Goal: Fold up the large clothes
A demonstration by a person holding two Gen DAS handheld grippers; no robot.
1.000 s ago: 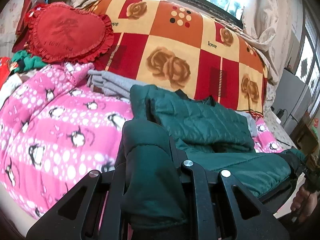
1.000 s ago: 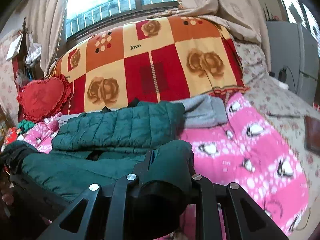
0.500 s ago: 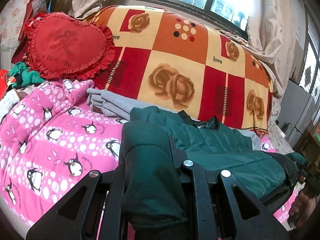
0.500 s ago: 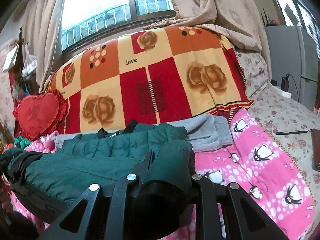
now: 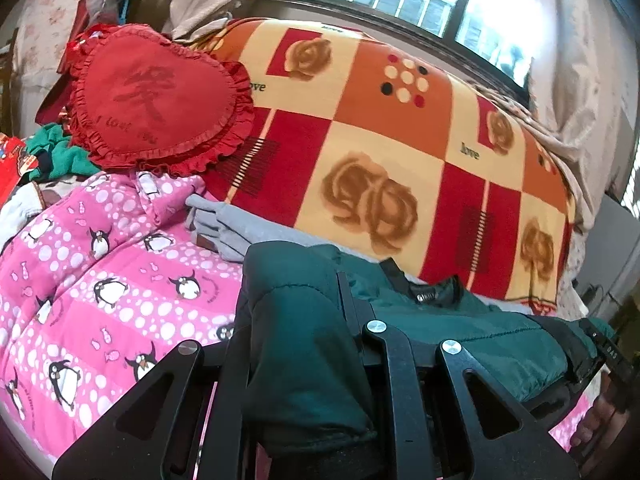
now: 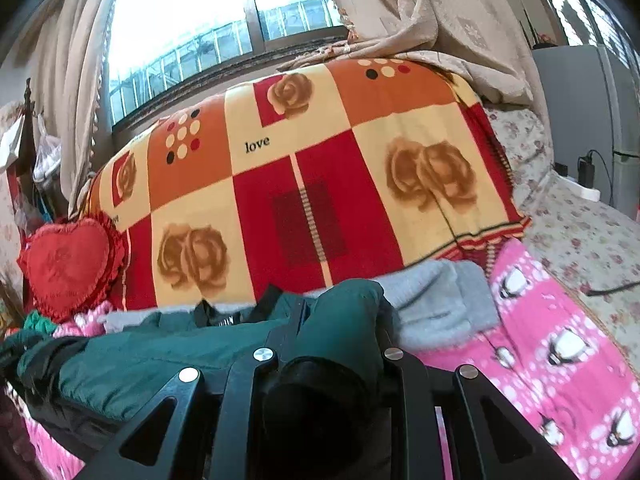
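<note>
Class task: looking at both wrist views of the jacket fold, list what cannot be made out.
- Left wrist: left gripper fingertips, buried in dark green quilted jacket.
- Right wrist: right gripper fingertips, likewise wrapped.
- Both: grey folded garment, largely behind the jacket.
- Collar label: too small.

**2 grippers clamped, both tilted slightly down**

The left gripper [image 5: 304, 320] is closed tight on a bunched fold of green jacket [image 5: 500, 340]. The right gripper [image 6: 340, 320] pinches another fold, beside the left.
</note>
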